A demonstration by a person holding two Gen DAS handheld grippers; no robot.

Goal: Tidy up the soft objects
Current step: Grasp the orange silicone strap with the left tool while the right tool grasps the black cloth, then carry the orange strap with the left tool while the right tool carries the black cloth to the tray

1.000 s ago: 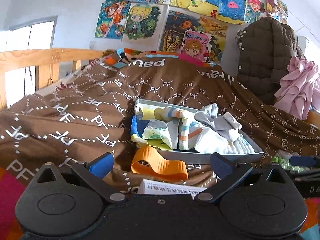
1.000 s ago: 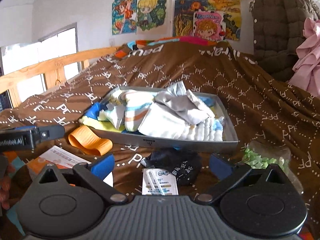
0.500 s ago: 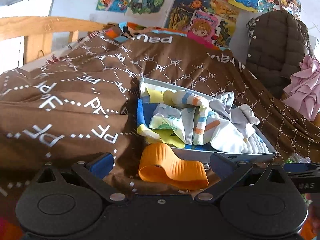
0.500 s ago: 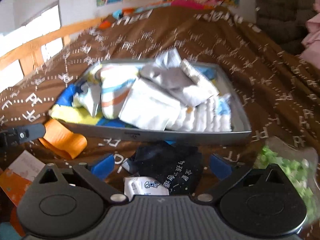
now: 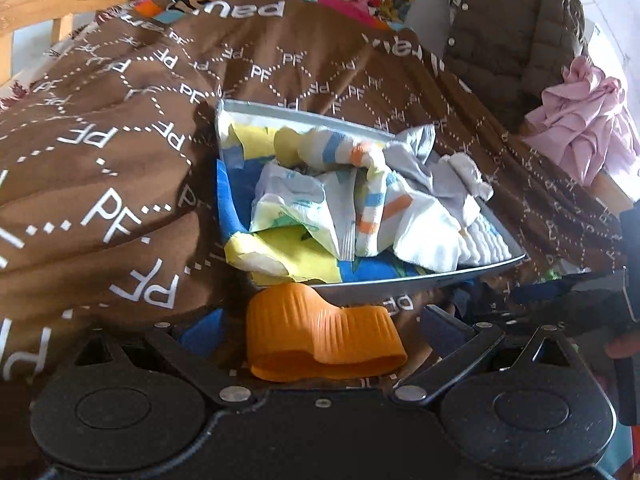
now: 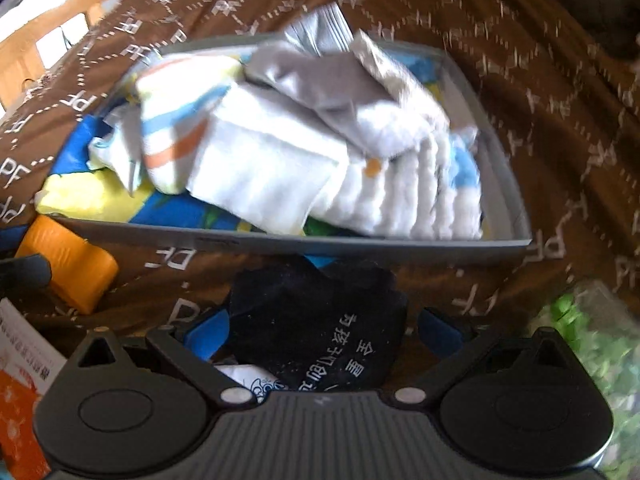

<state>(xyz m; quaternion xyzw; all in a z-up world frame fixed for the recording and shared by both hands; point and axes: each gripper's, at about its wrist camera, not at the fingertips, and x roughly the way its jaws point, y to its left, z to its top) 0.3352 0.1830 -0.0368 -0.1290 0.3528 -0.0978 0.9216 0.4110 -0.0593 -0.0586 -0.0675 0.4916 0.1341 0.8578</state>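
Orange ribbed rubber, a folded sleeve-like piece (image 5: 320, 340), fills the gap between the wide-spread fingers of the left gripper (image 5: 316, 328); the blue pads stand clear on either side and grip nothing. A second ago this piece sat further off, with a printed white card lying in front of it at 6 o'clock; the card has dropped out of the left wrist view and the orange piece now looms much larger, just short of the grey tray (image 5: 400, 284) at 12 o'clock. The tray holds a heap of soft cloths (image 5: 360, 208), yellow and blue at 9 o'clock, striped in the centre, white and grey toward 3 o'clock, unchanged in arrangement. It rests on the brown PF-patterned blanket (image 5: 120, 160).

In the right wrist view, blurred by motion, the right gripper (image 6: 320, 332) is likewise wide open, holding nothing, with a black sock with white lettering (image 6: 320, 336) lying between its blue pads. Earlier that sock lay further ahead; it has come right in between the fingers, and the small white packet (image 6: 256, 380) beside it is now half hidden at 7 o'clock. A bag of green bits (image 6: 592, 344) lies at 3 o'clock.
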